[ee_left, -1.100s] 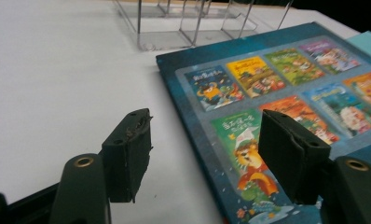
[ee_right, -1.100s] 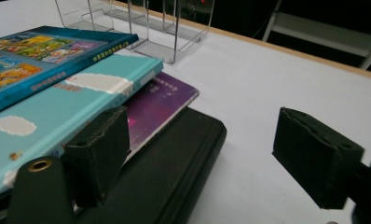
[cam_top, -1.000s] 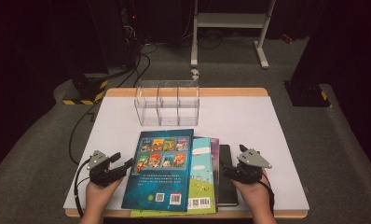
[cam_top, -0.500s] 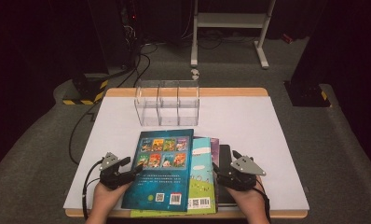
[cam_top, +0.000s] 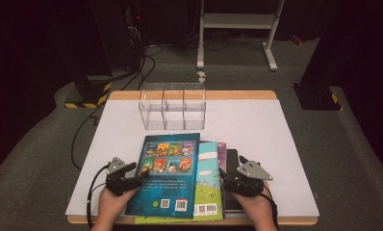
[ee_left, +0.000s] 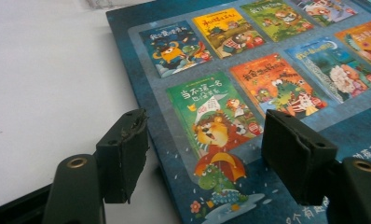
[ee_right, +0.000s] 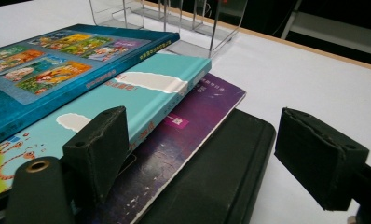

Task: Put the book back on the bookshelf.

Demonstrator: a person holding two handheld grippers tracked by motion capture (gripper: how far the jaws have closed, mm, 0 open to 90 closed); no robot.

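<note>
A stack of books lies at the near edge of the white worktop (cam_top: 276, 125), a dark blue picture book (cam_top: 166, 173) on top. The left hand-held gripper (ee_left: 204, 154) stands open astride that book's left edge, pads clear. The right hand-held gripper (ee_right: 202, 154) gapes open over the stack's right side, above the purple book (ee_right: 193, 130) and black notebook (ee_right: 221, 177).

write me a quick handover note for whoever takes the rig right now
Left gripper: open, fingers astride the left edge of the blue book, no grip.
Right gripper: open, at the right side of the stack, over the black book; holds nothing.
Stack, top down: blue book, teal book, purple book, black book, at the table's near edge.
Clear rack behind stands empty.
Done: nothing moved yet. Left: probably lift the books into the rack.
</note>
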